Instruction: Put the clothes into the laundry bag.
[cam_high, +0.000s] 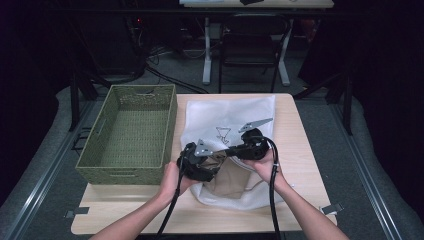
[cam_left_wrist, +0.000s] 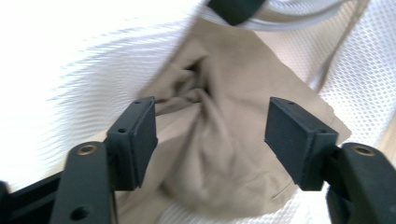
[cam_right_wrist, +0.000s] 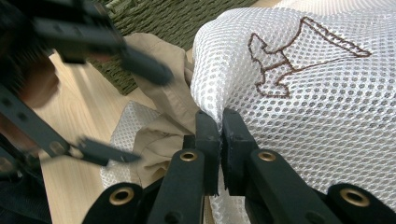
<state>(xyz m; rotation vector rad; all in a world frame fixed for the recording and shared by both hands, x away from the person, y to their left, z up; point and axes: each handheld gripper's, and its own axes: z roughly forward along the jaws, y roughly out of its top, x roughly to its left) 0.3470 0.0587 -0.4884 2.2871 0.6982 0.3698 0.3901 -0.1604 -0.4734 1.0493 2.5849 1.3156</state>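
Pale wood table (cam_high: 295, 150) (dim room), right gripper (cam_right_wrist: 220, 122) pinching white mesh bag (cam_right_wrist: 317, 93); left gripper (cam_left_wrist: 210, 135) agape over beige cloth (cam_left_wrist: 224, 154), green basket (cam_high: 107, 170) beside

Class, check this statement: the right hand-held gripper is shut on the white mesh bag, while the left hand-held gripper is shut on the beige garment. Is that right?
Not quite. The left hand-held gripper is open, its jaws standing apart around the beige garment, as the left gripper view shows. The right hand-held gripper is indeed shut on the white mesh bag.
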